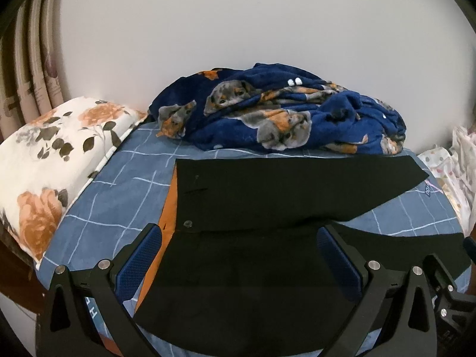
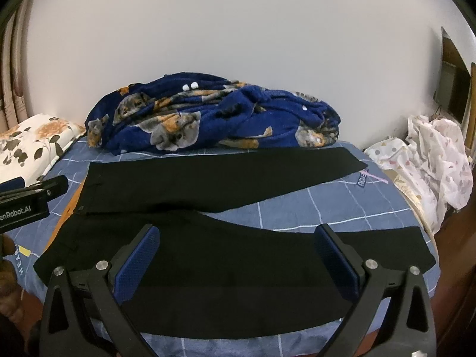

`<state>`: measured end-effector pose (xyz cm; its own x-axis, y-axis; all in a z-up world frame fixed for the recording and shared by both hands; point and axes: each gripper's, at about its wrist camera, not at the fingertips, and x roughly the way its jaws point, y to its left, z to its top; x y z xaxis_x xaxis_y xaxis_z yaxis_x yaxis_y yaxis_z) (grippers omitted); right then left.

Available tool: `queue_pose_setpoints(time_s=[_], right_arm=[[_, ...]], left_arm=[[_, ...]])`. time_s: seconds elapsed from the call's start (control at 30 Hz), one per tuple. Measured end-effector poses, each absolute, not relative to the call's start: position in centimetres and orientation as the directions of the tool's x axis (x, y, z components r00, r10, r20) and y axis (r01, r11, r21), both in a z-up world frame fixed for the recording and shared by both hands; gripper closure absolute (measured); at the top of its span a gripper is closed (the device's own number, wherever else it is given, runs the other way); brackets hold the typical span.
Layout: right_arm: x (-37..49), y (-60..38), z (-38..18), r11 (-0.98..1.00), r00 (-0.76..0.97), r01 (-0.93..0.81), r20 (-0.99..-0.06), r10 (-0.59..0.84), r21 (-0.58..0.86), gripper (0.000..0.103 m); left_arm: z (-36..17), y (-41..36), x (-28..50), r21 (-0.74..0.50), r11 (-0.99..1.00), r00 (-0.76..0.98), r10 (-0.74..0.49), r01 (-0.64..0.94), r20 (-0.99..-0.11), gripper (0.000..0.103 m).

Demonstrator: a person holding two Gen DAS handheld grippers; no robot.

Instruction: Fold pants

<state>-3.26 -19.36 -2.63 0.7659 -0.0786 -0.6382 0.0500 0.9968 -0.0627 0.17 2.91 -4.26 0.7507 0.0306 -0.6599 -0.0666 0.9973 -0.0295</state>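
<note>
Now at pre-fold: pants [image 2: 208,184] flat, unfolded; left gripper [image 1: 238,235], right gripper [image 2: 238,235] spread, empty. Next, pinch near leg edge.

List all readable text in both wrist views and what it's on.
"enRobot.AI": white print, cut off at the frame edge, on the left gripper body seen in the right wrist view.
"HEAR": partial print on the blue checked bedsheet at its near left edge, cut off.
Small dark blue print on the bedsheet by the far pant leg's end: too blurred to read.
Black pants, dog-print blanket, floral pillow: no text.
</note>
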Motion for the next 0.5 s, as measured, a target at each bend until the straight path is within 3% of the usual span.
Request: queue_pose_setpoints(time_s=[0.3,0.5], right_arm=[[-2.7,-19.5,-3.0,0.997,0.756,0.052,-0.65,-0.076,-0.057,0.0],[-2.4,-19.7,-3.4,0.997,0.751,0.046,-0.657,-0.071,-0.055,0.0]], left_arm=[[-4.0,2.8,-0.1,0.014,0.995,0.79,0.083,-0.094,-0.608,0.0],[-5.0,2.8,1.1,0.029,0.998,0.726,0.057,-0.051,-0.685,0.0]])
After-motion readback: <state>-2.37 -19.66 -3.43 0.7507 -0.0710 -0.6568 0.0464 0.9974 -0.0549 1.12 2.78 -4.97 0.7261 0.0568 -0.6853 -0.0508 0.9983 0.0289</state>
